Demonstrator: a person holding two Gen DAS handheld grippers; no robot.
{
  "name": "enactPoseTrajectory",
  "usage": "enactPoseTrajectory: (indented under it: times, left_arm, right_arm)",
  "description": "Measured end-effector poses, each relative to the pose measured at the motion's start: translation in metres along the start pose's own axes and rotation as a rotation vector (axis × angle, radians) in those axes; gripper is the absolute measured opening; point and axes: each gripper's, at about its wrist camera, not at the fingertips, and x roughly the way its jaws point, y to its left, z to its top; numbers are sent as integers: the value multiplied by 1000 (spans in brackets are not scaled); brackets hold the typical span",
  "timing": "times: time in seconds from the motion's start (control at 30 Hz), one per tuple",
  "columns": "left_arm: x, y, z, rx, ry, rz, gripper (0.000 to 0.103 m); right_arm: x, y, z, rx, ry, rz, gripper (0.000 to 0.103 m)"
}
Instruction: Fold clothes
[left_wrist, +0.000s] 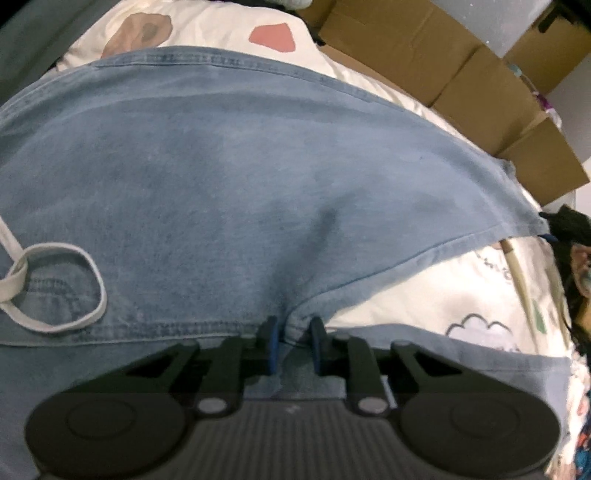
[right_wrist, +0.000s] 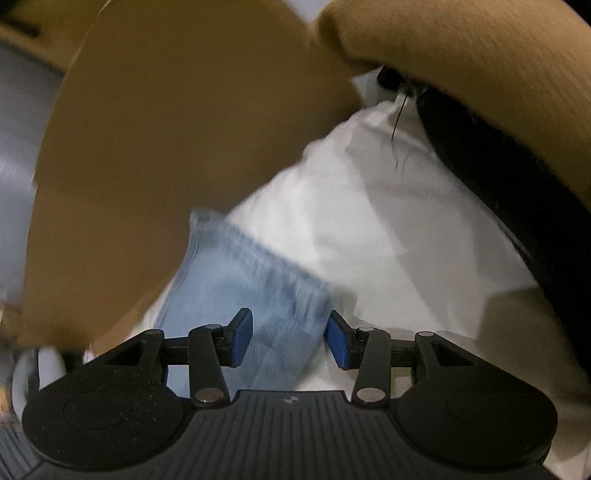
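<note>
A light blue denim garment lies spread flat on a cream printed bed sheet. A white cord loop rests on the garment's left part. At the garment's near hem, my left gripper is shut on a pinched-up fold of denim. In the blurred right wrist view, a narrow end of the denim lies on a white sheet. My right gripper stands over this end with its blue pads on either side of the cloth, apart and not pressing it.
Cardboard boxes line the far right edge of the bed. In the right wrist view a cardboard flap stands close on the left. A tan knit cloth with something black under it lies at the upper right.
</note>
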Motion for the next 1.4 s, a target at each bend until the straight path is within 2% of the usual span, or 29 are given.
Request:
enactPoseTrajectory:
  times: [0.03, 0.07, 0.23, 0.4, 0.63, 0.73, 0.83, 0.9, 0.97, 1.0, 1.07, 1.17, 1.4]
  left_arm:
    - [-2, 2, 1, -5, 3, -15, 17]
    - [-4, 5, 3, -9, 7, -29, 17]
    - [-13, 10, 9, 34, 51, -72, 16]
    - [-13, 12, 16, 65, 103, -108, 16]
    - [26, 21, 14, 85, 161, -93, 17]
    - [29, 29, 18, 28, 140, -117, 18]
    - [24, 31, 20, -3, 125, -136, 23]
    - [15, 31, 25, -15, 91, -149, 37]
    - [5, 33, 32, -23, 39, -158, 44]
    - [0, 35, 37, -28, 14, -160, 46]
    - [-6, 39, 47, -25, -19, -130, 48]
    - [-4, 40, 53, -14, -41, -42, 49]
    - [-1, 67, 81, -53, -89, 109, 50]
  right_arm:
    - [2, 0, 4, 10, -6, -3, 14]
    - [4, 0, 7, 7, -3, -11, 8]
    - [-5, 16, 18, -81, -40, -4, 8]
    - [-16, 27, 31, -119, -65, 14, 8]
    - [2, 19, 25, -167, -45, -107, 8]
    - [10, 12, 19, -182, -27, -146, 9]
    - [9, 18, 20, -202, -32, -180, 13]
    - [1, 25, 23, -227, -72, -205, 20]
    - [-7, 36, 26, -297, -112, -216, 29]
    - [-10, 43, 27, -341, -128, -218, 29]
    - [-8, 56, 29, -421, -125, -211, 32]
    - [6, 73, 31, -485, -64, -170, 40]
    - [47, 106, 26, -611, -14, -160, 41]
